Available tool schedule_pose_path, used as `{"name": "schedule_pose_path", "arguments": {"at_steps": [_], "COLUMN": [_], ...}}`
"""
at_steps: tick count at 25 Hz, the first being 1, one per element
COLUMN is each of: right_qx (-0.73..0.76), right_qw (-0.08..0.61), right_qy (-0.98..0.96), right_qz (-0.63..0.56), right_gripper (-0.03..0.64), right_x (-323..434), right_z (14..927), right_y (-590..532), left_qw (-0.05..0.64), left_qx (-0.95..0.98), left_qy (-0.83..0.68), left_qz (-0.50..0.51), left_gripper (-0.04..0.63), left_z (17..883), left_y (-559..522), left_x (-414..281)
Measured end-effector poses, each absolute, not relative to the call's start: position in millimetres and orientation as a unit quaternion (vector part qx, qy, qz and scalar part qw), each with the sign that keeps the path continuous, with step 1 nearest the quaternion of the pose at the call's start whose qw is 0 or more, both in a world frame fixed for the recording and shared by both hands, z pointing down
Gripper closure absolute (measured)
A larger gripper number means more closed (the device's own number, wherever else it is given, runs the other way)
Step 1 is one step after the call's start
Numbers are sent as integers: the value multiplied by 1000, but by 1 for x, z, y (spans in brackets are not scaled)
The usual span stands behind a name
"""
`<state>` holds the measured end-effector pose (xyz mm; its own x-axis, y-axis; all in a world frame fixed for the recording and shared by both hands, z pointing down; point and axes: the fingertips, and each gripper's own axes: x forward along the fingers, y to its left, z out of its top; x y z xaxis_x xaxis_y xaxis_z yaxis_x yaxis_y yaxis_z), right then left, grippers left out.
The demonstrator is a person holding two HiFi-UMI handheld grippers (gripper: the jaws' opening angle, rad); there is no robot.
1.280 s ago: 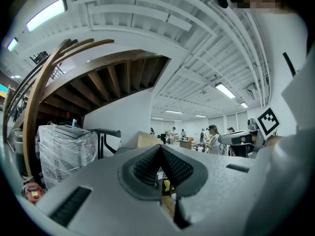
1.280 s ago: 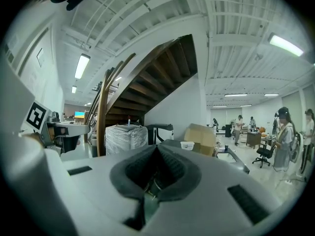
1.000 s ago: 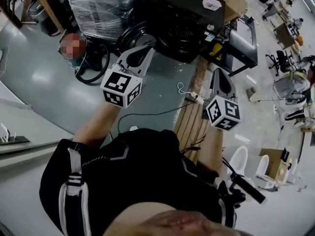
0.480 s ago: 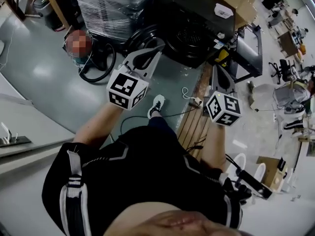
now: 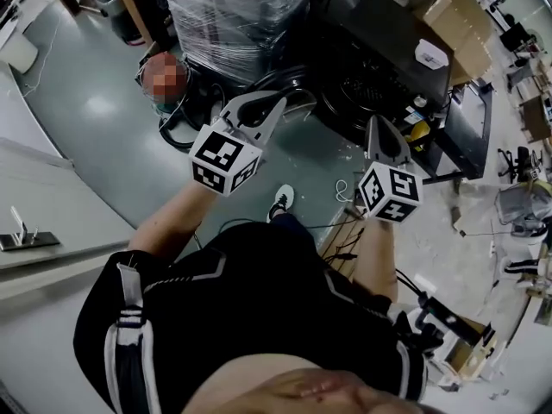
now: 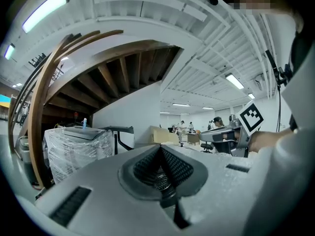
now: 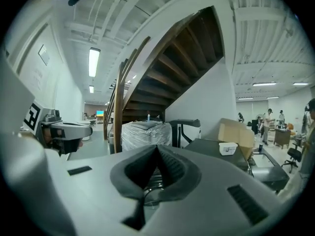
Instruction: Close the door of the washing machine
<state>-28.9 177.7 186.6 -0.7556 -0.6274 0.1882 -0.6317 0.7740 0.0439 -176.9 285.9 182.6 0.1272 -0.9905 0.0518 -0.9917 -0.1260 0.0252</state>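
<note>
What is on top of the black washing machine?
A small white tub sits on the washing machine; a cardboard box stands at its far edge. Whatever is behind the box is covered.

We hold the left gripper [image 5: 276,103] and the right gripper [image 5: 376,125] out in front of us, each with its jaws together. Past them sits the black washing machine [image 5: 384,41] with its round door [image 5: 294,78] swung open. A big wrapped stack [image 5: 233,15] stands beside it. Our shoe [image 5: 279,202] is on the floor.
</note>
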Motion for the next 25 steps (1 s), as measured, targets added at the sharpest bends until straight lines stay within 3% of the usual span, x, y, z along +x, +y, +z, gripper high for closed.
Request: {"name": "schedule_pose_path", "arguments": {"at_steps": [17,25], "right_qx": [343,369], "right_qw": [108,124], "right_qy": [-932,-919], "right_qz": [45,69], "right_gripper": [611,597], "right_x": [-57,-88], "right_z": [215,242], "right_y": [-31,-61], "left_qw": [48,27], "left_qx": [748,751], "left_qy": [-659,-652], "left_qz": [63,101], "left_gripper": [594,594], "left_z": [193,207], "left_y": [80,35], "left_x": [-216,-272]}}
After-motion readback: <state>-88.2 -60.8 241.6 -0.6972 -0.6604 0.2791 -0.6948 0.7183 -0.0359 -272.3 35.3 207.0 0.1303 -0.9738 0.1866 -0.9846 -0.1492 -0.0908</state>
